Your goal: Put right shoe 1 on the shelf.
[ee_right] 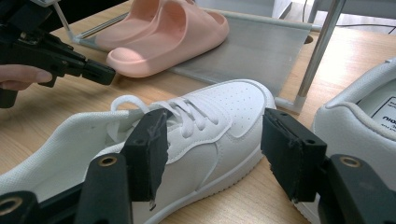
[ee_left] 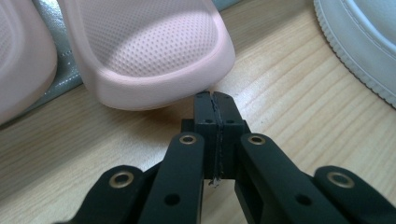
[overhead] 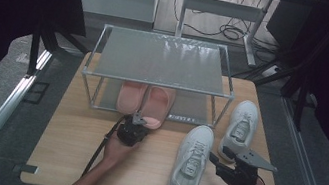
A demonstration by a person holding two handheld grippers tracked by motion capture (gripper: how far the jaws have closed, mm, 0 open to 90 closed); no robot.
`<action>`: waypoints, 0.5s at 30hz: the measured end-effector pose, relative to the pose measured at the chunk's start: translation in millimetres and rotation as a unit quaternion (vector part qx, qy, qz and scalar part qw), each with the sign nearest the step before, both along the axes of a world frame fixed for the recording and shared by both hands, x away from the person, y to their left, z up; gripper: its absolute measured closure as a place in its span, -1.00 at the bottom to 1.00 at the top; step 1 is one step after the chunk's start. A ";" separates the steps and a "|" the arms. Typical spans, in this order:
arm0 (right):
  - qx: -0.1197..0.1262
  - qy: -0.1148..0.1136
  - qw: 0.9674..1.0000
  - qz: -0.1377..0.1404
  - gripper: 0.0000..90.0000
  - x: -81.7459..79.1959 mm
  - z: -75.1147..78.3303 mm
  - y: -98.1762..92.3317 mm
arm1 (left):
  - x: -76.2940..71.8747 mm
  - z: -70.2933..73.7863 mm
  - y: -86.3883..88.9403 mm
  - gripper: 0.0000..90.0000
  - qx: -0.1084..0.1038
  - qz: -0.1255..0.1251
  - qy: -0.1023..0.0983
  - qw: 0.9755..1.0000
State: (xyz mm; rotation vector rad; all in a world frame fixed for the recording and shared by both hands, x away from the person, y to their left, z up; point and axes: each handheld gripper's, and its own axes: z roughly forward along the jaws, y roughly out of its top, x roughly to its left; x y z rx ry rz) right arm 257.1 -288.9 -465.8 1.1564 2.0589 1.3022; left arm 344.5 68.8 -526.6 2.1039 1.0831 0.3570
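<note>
Two pink slippers (overhead: 146, 100) lie on the rack's lower shelf; the right one (ee_left: 154, 60) juts over the shelf's front edge. My left gripper (ee_left: 215, 100) is shut with nothing in it, its tips just short of that slipper's rounded end, low over the table. It is also seen from the side as the left gripper (ee_right: 100, 72). A white sneaker (overhead: 191, 163) lies at the front. My right gripper (ee_right: 219, 154) stands open beside it, pads (ee_right: 147, 149) wide apart and the sneaker (ee_right: 196, 126) just beyond them. The right gripper (overhead: 215, 162) sits at that sneaker's right side.
A second white sneaker (overhead: 240, 128) lies right of the metal rack (overhead: 158, 58), close to my right hand. The rack's upper shelf is bare; its front post (ee_right: 322, 51) stands near the sneaker's toe. The wooden table (overhead: 73, 143) has free room at the front left.
</note>
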 end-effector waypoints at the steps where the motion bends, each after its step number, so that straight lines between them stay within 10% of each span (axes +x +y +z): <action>1: 0.000 0.001 1.000 0.000 -0.08 0.1 0.1 -0.3 | 1.3 0.0 0.0 1.00 0.002 0.001 -0.001 1.000; 15: 0.000 0.000 1.000 -0.001 -0.08 -0.2 0.0 -0.5 | 19.5 -1.3 0.9 1.00 -0.006 0.024 0.006 1.000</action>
